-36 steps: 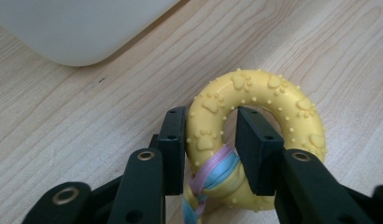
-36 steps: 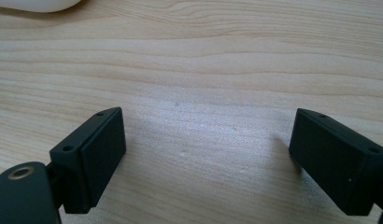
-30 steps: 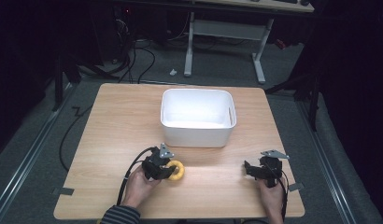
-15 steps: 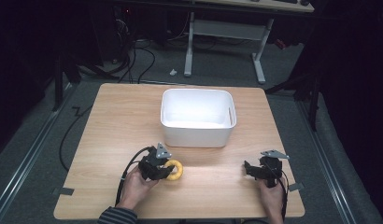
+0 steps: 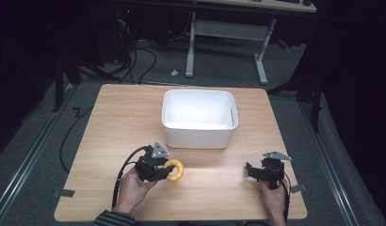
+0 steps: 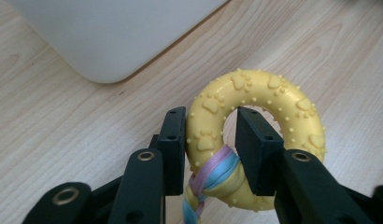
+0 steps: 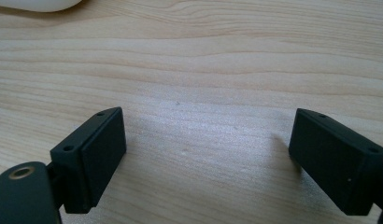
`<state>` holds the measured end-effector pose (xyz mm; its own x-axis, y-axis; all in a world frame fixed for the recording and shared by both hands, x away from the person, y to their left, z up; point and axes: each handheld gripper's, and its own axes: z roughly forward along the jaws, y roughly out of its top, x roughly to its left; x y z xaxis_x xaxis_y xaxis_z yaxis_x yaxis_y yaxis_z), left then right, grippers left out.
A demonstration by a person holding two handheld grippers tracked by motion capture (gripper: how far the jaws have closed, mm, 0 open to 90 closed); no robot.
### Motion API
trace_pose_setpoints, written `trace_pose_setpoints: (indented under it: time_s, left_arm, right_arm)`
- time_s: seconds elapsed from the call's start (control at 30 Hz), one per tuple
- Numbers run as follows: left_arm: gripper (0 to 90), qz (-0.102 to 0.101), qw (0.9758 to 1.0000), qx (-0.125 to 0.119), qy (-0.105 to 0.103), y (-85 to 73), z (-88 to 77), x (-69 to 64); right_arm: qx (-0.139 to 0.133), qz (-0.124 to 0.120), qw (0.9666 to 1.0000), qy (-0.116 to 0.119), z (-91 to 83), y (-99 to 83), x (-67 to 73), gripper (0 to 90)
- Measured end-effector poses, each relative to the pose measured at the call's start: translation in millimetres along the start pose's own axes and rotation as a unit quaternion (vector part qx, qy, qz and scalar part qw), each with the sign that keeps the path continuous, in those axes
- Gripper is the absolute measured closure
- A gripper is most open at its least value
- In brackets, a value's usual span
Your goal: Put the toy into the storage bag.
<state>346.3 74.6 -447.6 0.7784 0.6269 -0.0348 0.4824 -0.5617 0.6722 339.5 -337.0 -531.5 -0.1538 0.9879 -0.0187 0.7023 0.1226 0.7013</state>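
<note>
A: What does the left claw (image 5: 168, 170) hold?
B: It is clenched on the yellow ring toy (image 6: 255, 135), one jaw outside the ring's band and the other through its hole. The toy bears raised paw prints and studs, and a pastel ribbon (image 6: 213, 175) is wound round it just below the jaws.

A: Where does the toy lie?
B: At the near left of the wooden worktop (image 5: 120, 122), in front of the white bin (image 5: 198, 136) and apart from it. In the left claw's view, a rounded corner of the bin sits just beyond the ring.

A: And the right claw (image 5: 250, 170)?
B: Released. Its jaws stand wide apart over bare wood in its own view (image 7: 206, 154), at the near right of the worktop, well apart from the toy.

A: Who holds them?
B: A person's hands, entering from the near edge.
</note>
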Motion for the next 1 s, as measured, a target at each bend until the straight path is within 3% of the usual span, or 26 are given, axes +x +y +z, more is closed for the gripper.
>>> trace_pose_setpoints:
  time_s: [0.33, 0.43, 0.77, 1.0]
  left_arm:
    - [64.5, -0.010, 0.9998, -0.018, -0.005, 14.7, -21.0, 1.7]
    - [64.5, -0.001, 0.9997, -0.014, 0.020, 20.0, -25.9, -0.5]
    - [64.5, -0.008, 0.9997, -0.023, 0.005, 33.0, -37.6, 2.6]
    - [64.5, -0.025, 0.9989, -0.039, -0.011, 44.4, -50.6, 12.3]
  right_arm:
    - [0.000, 0.000, 1.0000, 0.000, -0.1, -0.1, 0.1, 11.0]
    - [0.000, 0.000, 1.0000, 0.000, -0.2, -0.1, 0.2, 11.0]
    - [0.000, 0.000, 1.0000, 0.000, -0.2, -0.1, 0.2, 11.0]
    - [0.001, -0.002, 1.0000, 0.001, -0.3, -0.1, 0.3, 11.0]
